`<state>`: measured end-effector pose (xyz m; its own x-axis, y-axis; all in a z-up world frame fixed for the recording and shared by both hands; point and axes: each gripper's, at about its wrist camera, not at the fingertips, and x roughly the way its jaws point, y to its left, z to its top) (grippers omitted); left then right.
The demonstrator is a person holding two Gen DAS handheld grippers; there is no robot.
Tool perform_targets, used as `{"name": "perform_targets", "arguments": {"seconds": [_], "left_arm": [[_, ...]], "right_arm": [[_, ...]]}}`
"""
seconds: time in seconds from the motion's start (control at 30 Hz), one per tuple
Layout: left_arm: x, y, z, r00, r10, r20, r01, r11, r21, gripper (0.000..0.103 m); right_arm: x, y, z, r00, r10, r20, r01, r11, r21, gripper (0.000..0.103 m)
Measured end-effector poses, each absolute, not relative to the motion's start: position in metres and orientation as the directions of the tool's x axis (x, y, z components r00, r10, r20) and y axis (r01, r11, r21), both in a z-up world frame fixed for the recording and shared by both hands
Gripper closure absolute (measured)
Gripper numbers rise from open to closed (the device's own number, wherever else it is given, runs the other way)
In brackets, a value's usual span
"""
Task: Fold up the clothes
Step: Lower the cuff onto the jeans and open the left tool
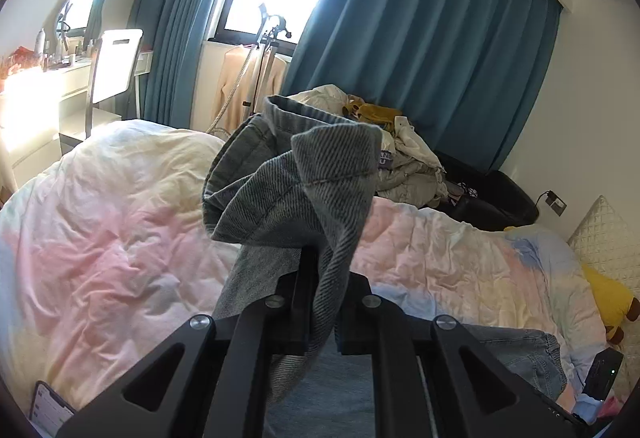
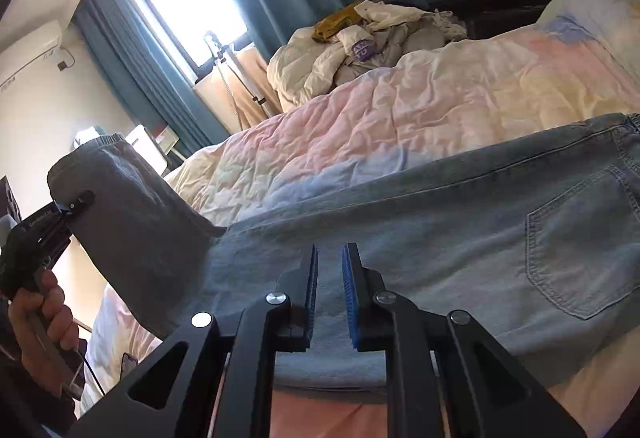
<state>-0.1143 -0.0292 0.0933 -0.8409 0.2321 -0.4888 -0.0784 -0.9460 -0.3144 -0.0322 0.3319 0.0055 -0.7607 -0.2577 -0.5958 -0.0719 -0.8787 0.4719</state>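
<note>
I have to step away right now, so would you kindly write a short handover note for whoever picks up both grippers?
Left gripper: shut on the hem end of the jeans, lifted off the bed.
Right gripper: nearly shut, with a fold of denim between its pads at the leg's near edge; it looks clamped.
Jeans: the seat, back pocket up, lies flat on the quilt; the leg end hangs in the air from the left gripper.
Done: leg end picked up.
Left: carry it over toward the waistband, lay it down, smooth, and fold again. The pile of clothes behind the bed is untouched.
</note>
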Motion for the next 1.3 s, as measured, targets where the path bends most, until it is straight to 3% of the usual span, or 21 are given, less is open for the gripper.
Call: {"name": "perform_targets", "arguments": {"seconds": [0.23,0.4,0.6,0.9,1.03,1.3], "left_arm": [[-0.090,0.043,0.066,-0.832,0.246,-0.498,-0.100,-0.948,-0.302,0.095],[-0.078,0.110,-0.006,-0.748,0.254,-0.613,-0.131,-0.962,-0.240,0.095],[-0.057,0.166,-0.061,-0.728,0.161,-0.666,-0.197,-0.980,-0.021,0.095],[-0.051,0.171,-0.064,-0.717,0.111,-0.688,-0.216,-0.974,0.067,0.095],[-0.045,0.176,-0.061,-0.708,0.086,-0.701,-0.251,-0.959,0.136,0.090],[-0.008,0.141,-0.022,-0.693,0.221,-0.686,-0.374,-0.924,0.081,0.087]], "right_arm": [[-0.029,0.378,0.006,-0.780,-0.255,-0.571,-0.128,-0.828,0.546,0.089],[-0.025,0.396,0.001,-0.784,-0.270,-0.558,-0.136,-0.803,0.580,0.086],[-0.033,0.404,-0.016,-0.749,-0.293,-0.594,-0.154,-0.795,0.587,0.085],[-0.040,0.390,-0.019,-0.726,-0.350,-0.592,-0.102,-0.797,0.595,0.085],[-0.041,0.386,-0.021,-0.718,-0.375,-0.586,-0.085,-0.788,0.609,0.085],[-0.046,0.374,-0.019,-0.718,-0.445,-0.535,-0.015,-0.759,0.651,0.074]]}}
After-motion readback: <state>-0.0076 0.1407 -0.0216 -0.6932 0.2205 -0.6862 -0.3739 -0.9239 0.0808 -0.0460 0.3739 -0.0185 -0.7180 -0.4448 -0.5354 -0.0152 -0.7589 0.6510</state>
